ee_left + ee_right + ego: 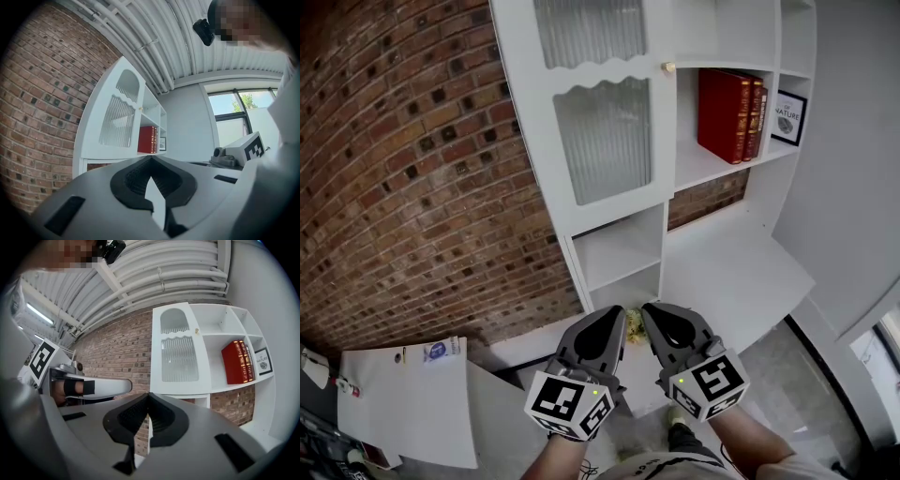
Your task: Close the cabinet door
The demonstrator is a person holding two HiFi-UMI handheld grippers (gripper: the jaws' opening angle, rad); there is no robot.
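Seen from the head camera, the cabinet door [600, 122] stands at twelve o'clock from the two grippers. It is a white door with two ribbed glass panels, and a small brass knob [668, 67] sits at its upper right edge. The door looks to lie flush against the front of the white shelf unit [741, 272], well apart from both grippers. At one o'clock, on an open shelf just right of the door, red books [727, 112] stand upright. A small framed picture [788, 116] stands beside them, further toward two o'clock. Below the door are two open, bare cubbies. A brick wall [403, 169] fills the scene from nine to eleven o'clock, and a white tabletop [412, 403] lies at eight o'clock, low in the picture. The left gripper [609, 323] and the right gripper [661, 319] are held side by side at six o'clock, close together, and both point toward the foot of the unit. The marker cubes on them face the camera, and a forearm leads down from each out of the frame. In its own view, the left gripper's jaws meet at the tips, with nothing caught between the black ribbed pads. The right gripper's jaws are likewise pressed together and hold nothing. Neither gripper touches the door or any part of the unit.
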